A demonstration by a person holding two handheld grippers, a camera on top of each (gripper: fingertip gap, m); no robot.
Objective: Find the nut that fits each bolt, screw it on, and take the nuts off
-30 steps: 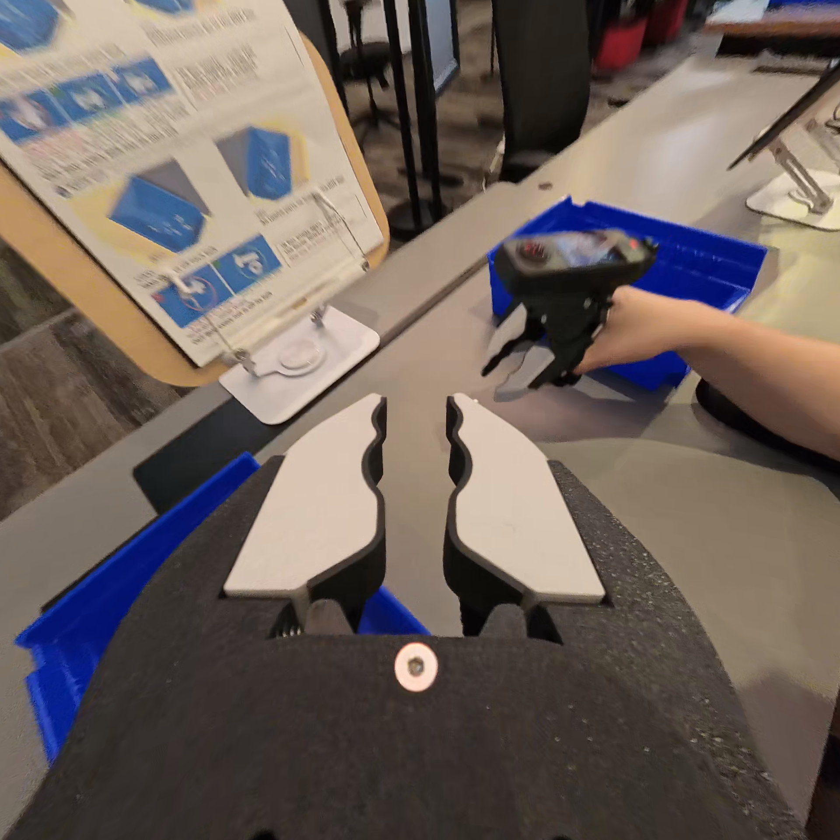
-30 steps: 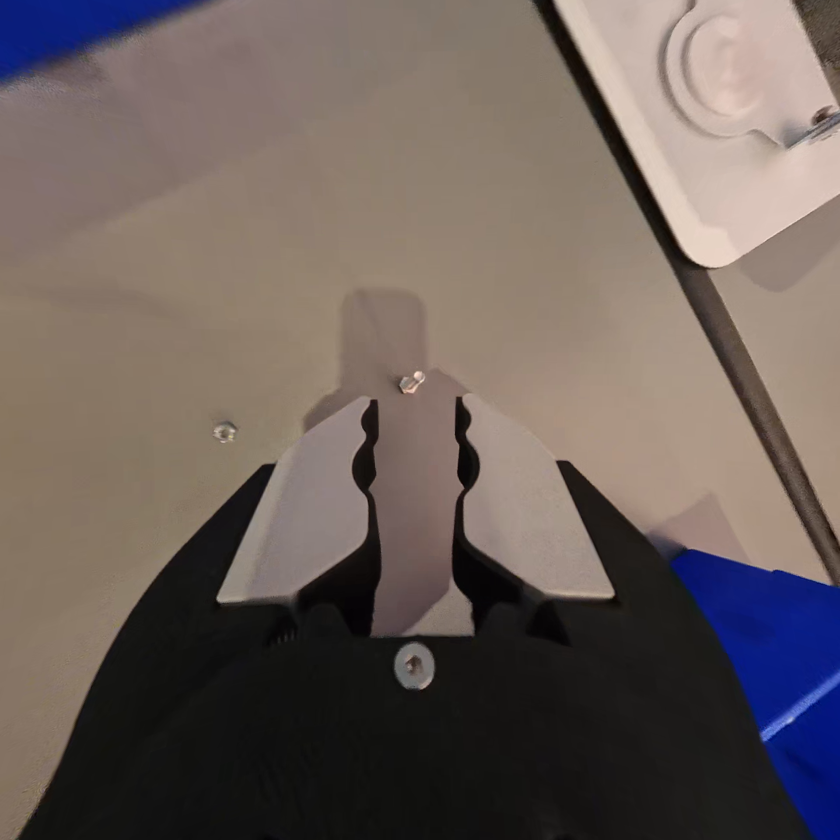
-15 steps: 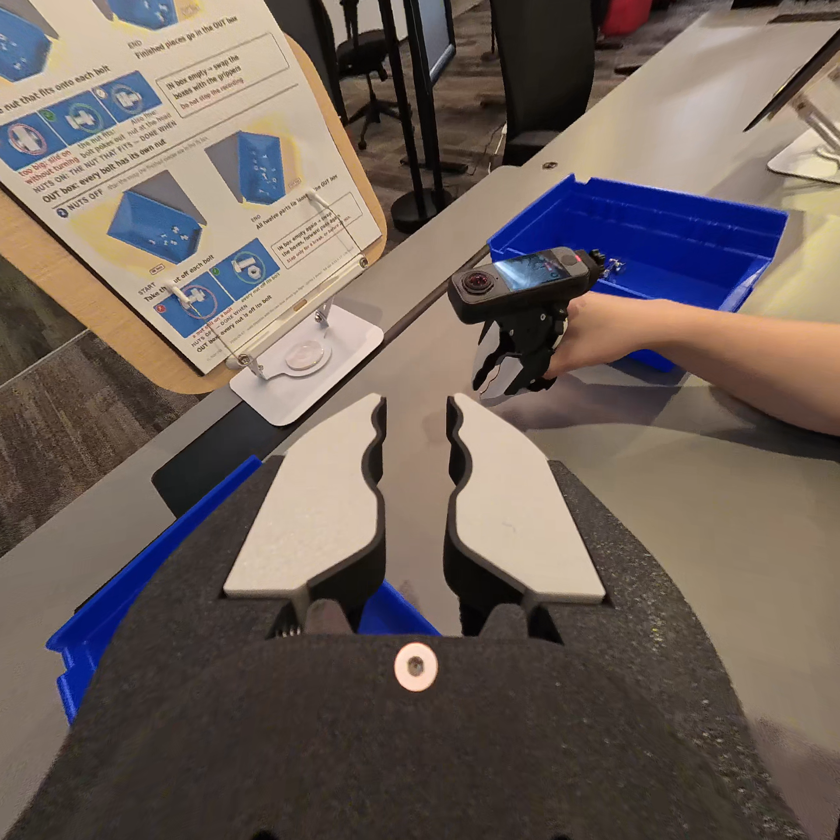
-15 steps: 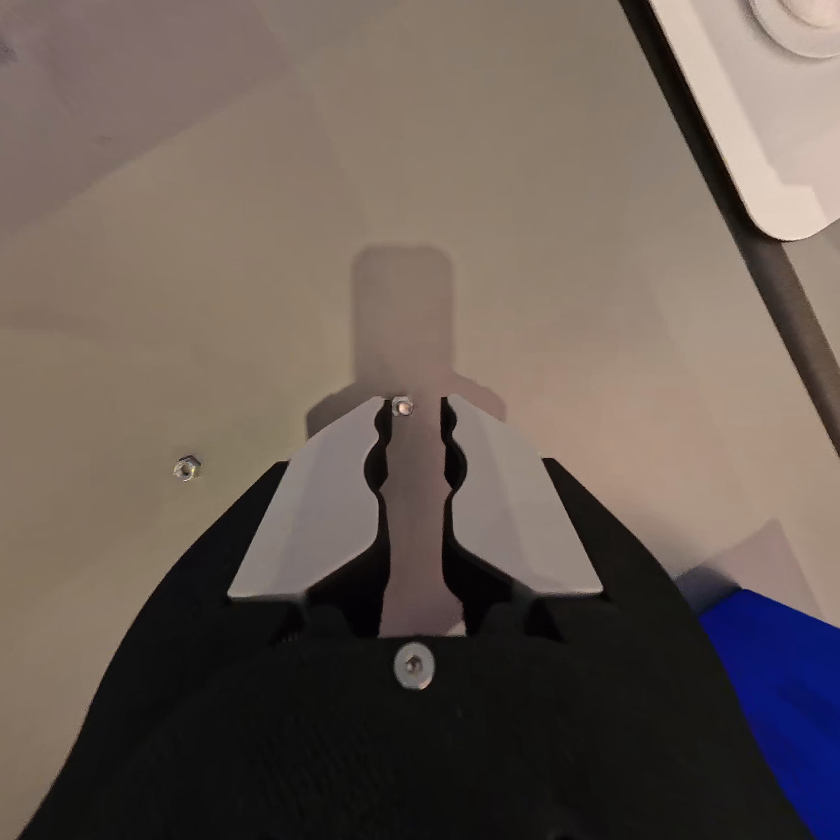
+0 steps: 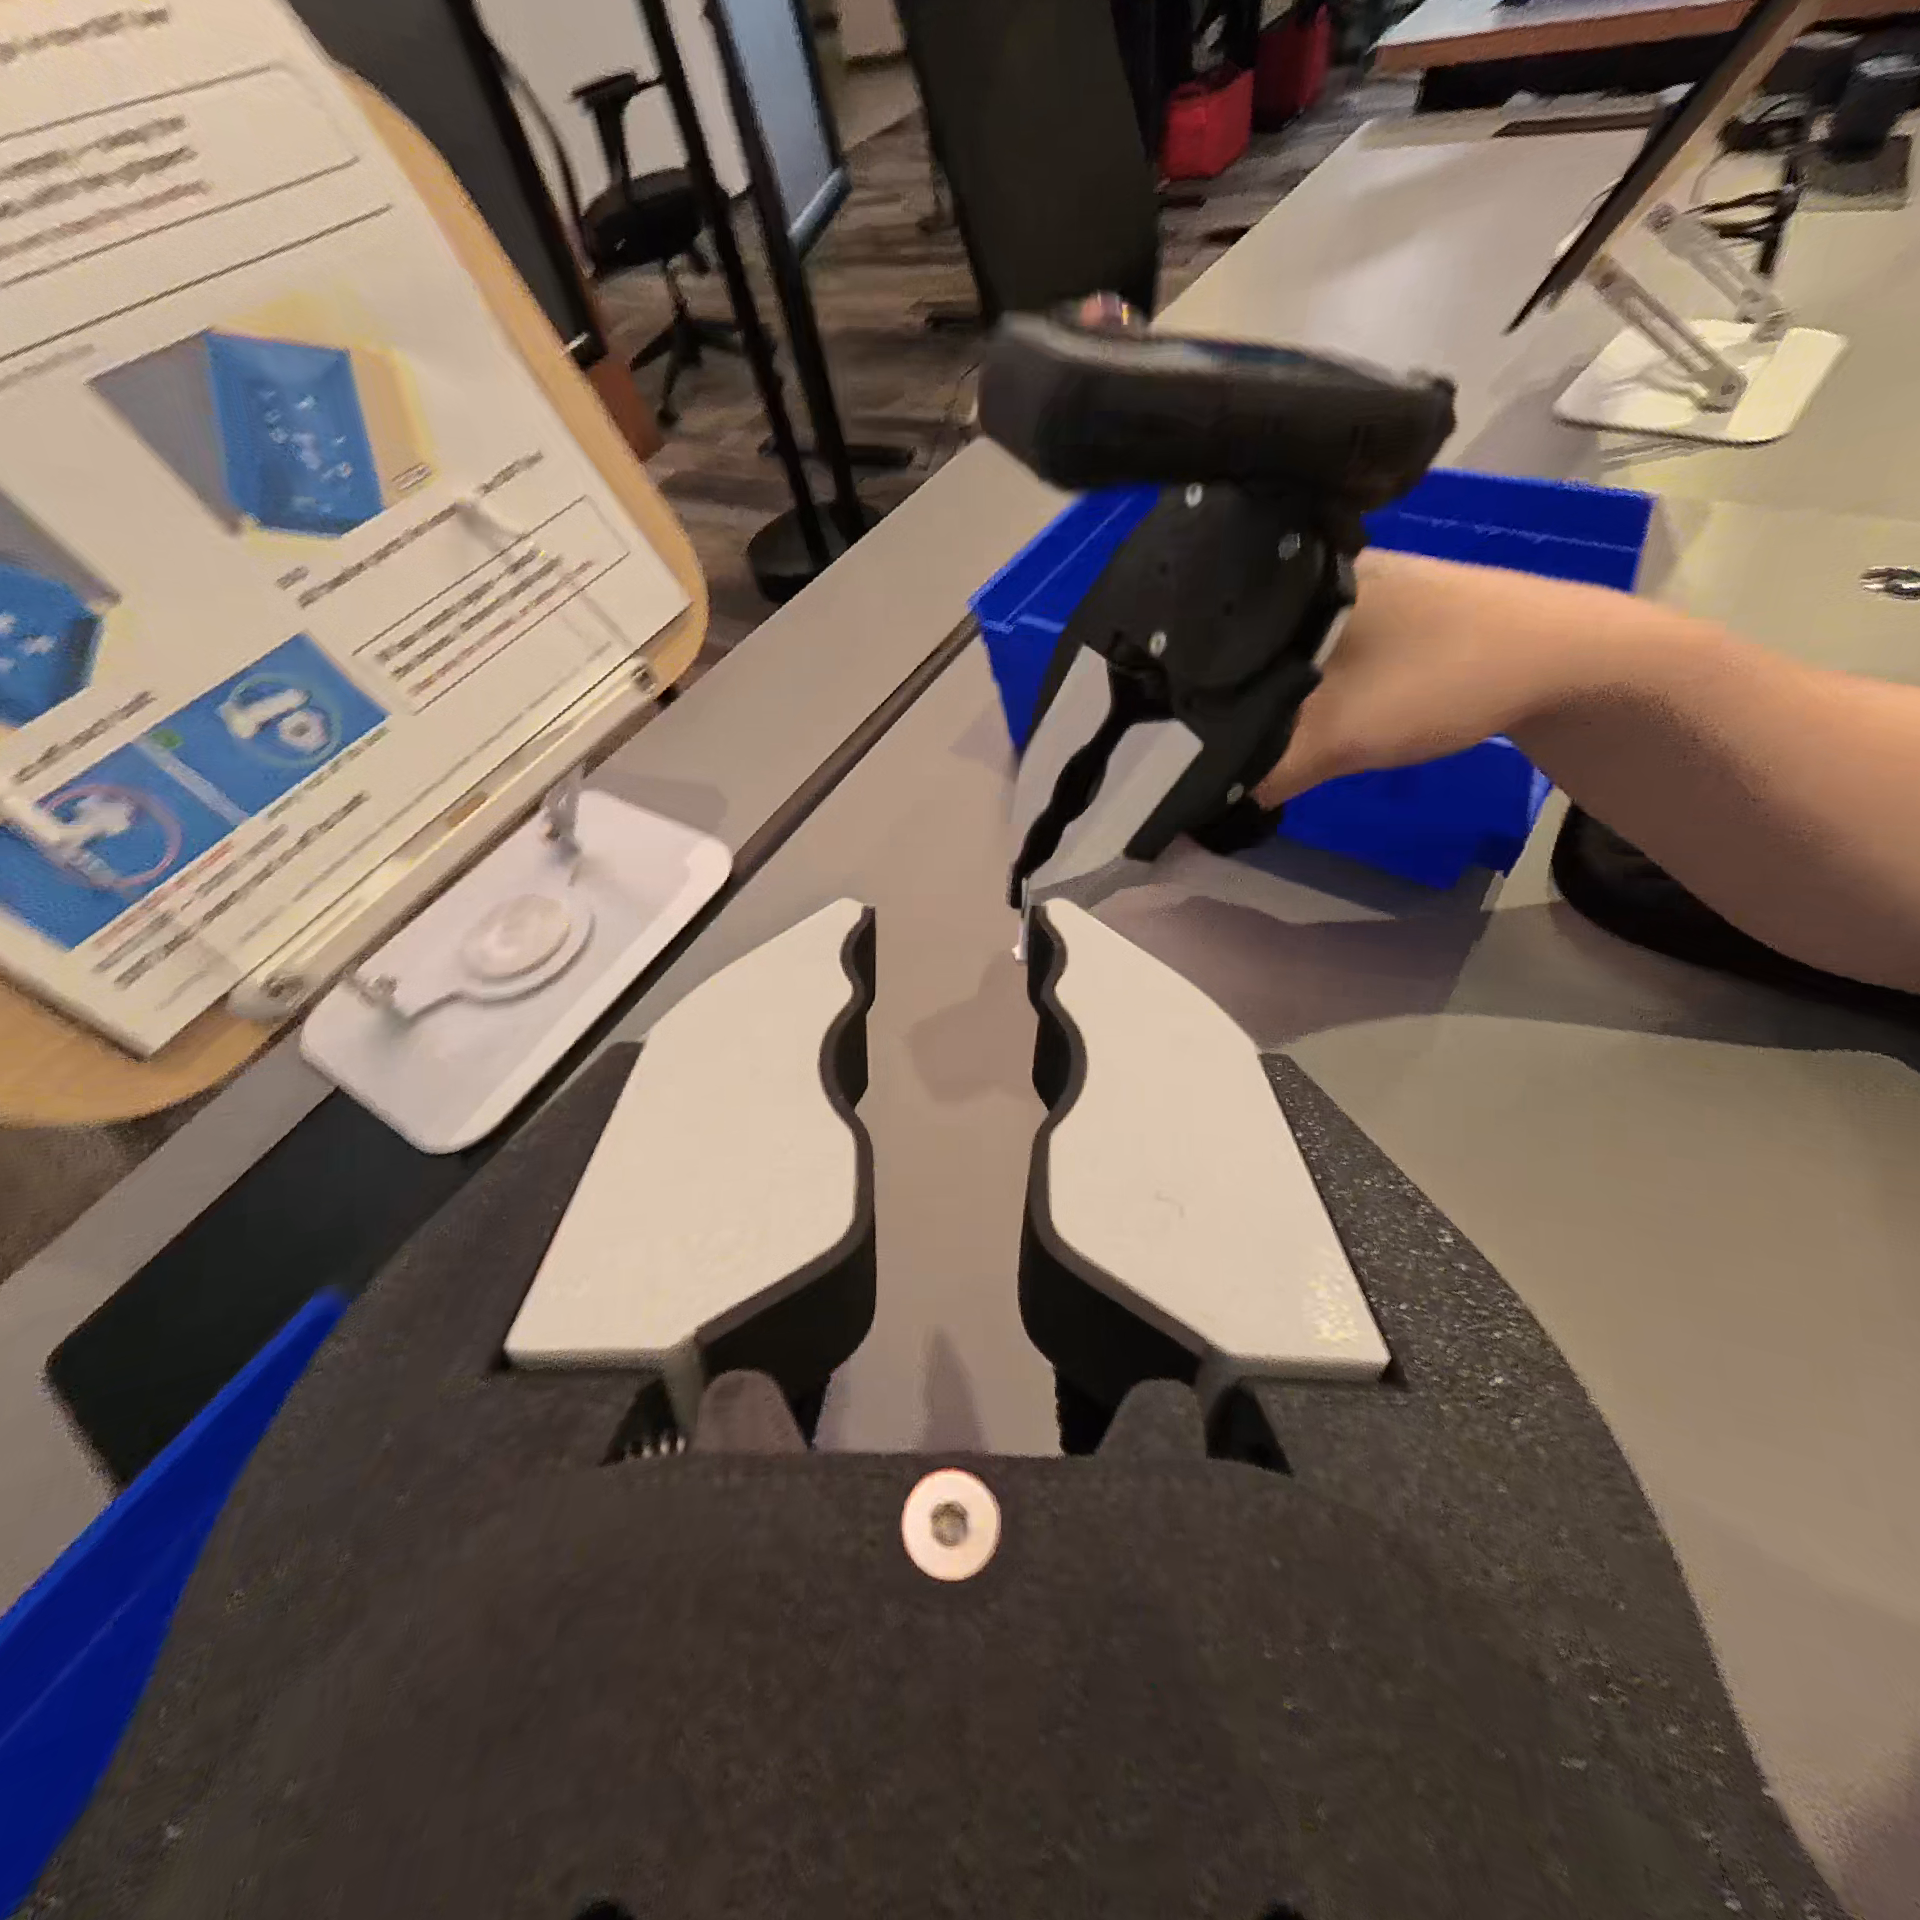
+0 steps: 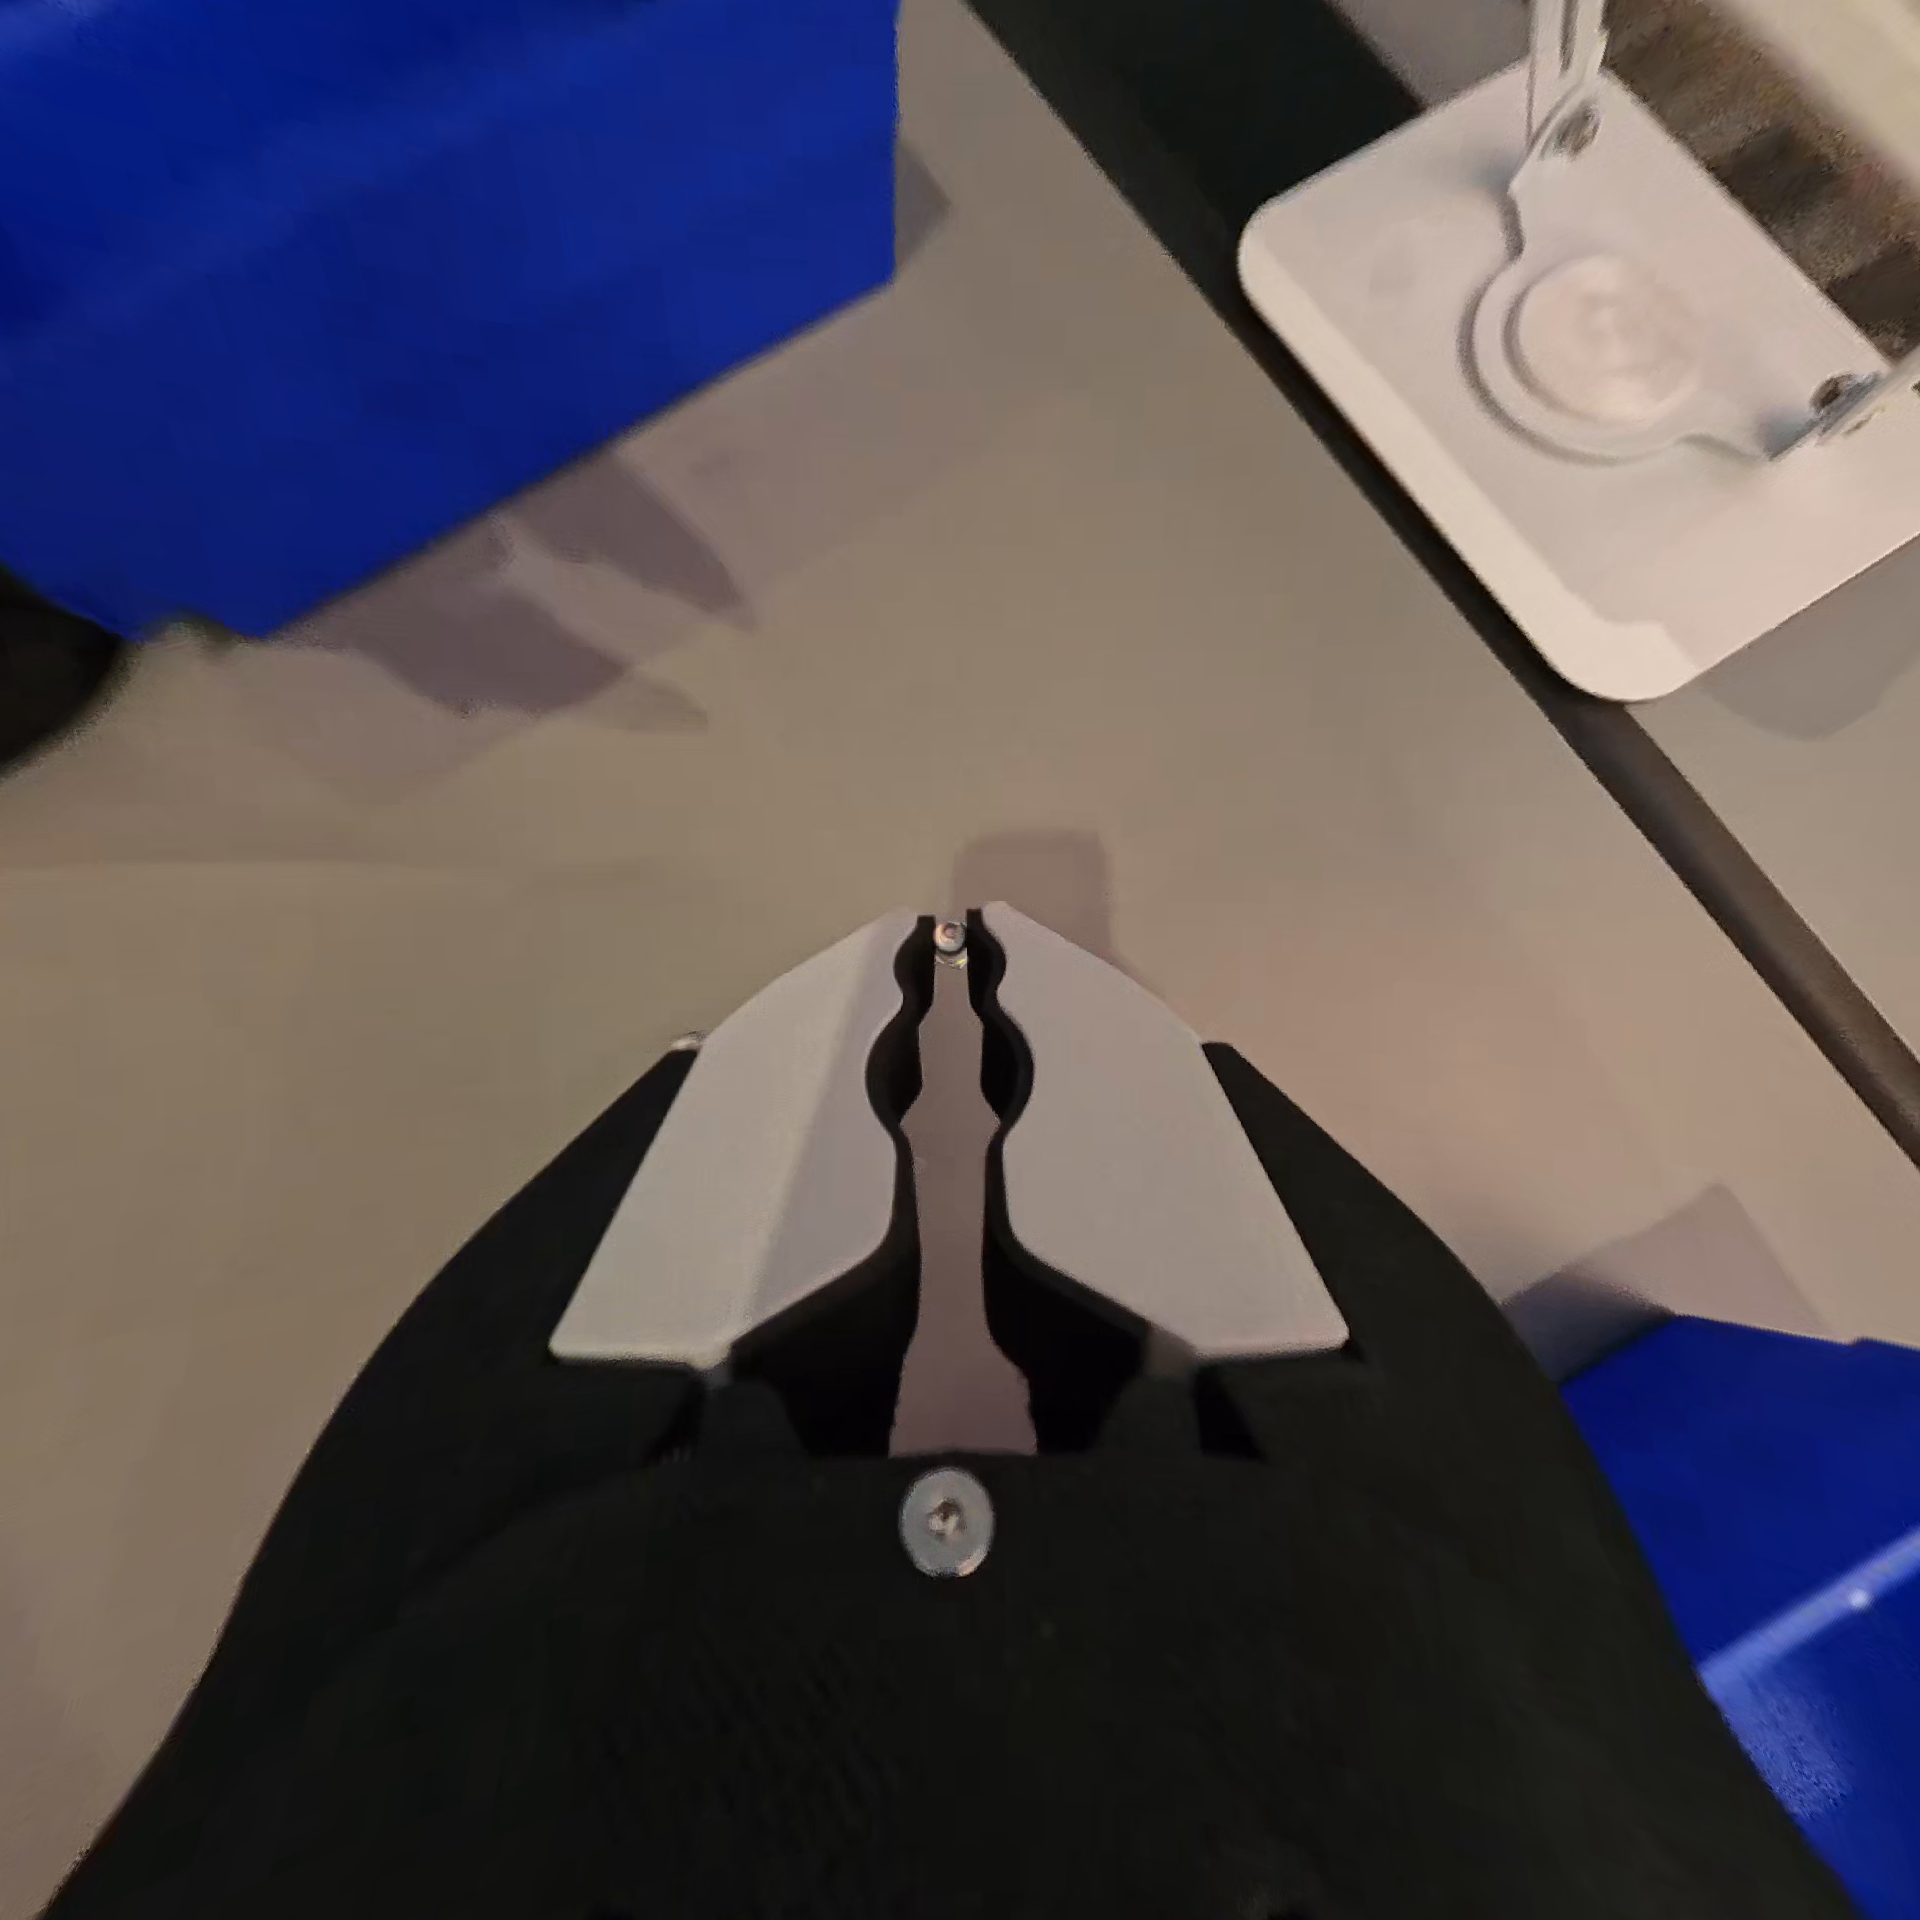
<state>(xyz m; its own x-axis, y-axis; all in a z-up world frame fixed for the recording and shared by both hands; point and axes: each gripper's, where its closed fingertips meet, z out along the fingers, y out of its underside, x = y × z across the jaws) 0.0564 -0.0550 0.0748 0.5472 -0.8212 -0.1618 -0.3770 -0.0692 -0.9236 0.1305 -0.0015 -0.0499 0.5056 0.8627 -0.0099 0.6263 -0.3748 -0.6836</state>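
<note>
My right gripper (image 6: 948,925) is shut on a small silver bolt (image 6: 948,940), pinched at the very fingertips above the grey table (image 6: 312,1039). In the left wrist view the right gripper (image 5: 1023,894) hangs tips-down just beyond my left fingers, with the bolt (image 5: 1023,930) sticking out below its tips. My left gripper (image 5: 951,925) is open and empty, low over the table, its right fingertip close to the bolt. A small nut (image 6: 686,1039) peeks out at the edge of the right gripper's left finger.
A blue bin (image 5: 1455,821) stands behind the right gripper; it also shows in the right wrist view (image 6: 416,260). A second blue bin (image 5: 104,1558) is at my near left. An instruction sheet on a white-based stand (image 5: 499,966) stands at the table's left edge. The left gripper's tips are roughly 15 cm from the right gripper's.
The right gripper lowered around the bolt on the table, shut on it and lifted it, coming closer to my left gripper. The left gripper stays open.
</note>
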